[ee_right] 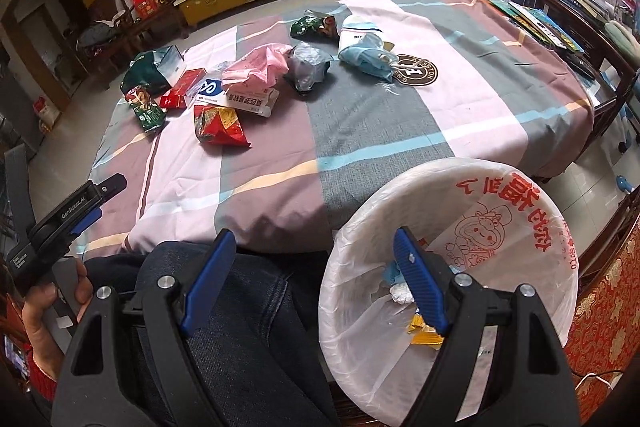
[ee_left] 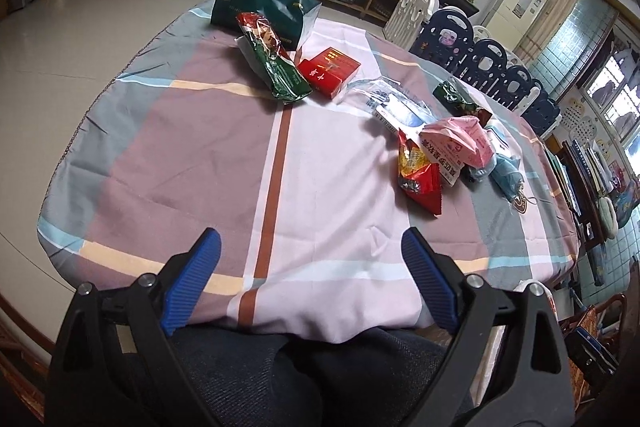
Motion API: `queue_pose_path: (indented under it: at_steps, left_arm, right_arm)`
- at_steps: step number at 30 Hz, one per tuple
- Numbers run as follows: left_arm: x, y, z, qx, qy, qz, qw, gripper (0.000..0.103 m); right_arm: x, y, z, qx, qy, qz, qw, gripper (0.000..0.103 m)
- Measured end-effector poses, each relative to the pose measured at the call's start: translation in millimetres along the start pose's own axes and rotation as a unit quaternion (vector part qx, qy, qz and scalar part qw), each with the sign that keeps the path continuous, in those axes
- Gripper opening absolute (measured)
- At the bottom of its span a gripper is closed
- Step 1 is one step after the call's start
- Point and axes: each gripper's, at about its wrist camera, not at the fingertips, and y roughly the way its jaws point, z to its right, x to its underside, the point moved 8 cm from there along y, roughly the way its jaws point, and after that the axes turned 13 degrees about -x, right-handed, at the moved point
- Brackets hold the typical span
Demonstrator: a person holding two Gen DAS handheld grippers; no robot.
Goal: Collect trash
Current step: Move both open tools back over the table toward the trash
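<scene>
Black gripper frames, ribbed blue fingers (ee_left: 430, 283)

Both wrist views look forward from the table's (ee_left: 320, 155) near edge, sharing its littered cloth.

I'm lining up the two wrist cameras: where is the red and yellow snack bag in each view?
Left wrist: red and yellow snack bag right of centre, just left of the pink packet.
Right wrist: same bag left of centre, below the pink packet.
Shared landmark: the pink packet.
</scene>
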Motion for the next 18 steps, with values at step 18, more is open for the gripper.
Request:
queue_pose_path:
  at_steps: [18]
  left_arm:
    - [-2.7, 17.2, -53.0, 0.044, -0.171, -0.062, 0.9822, 0.092]
  right_arm:
    - [-119.2, 103.8, -71.3, -0.034, -0.058, 0.034, 0.997, 0.08]
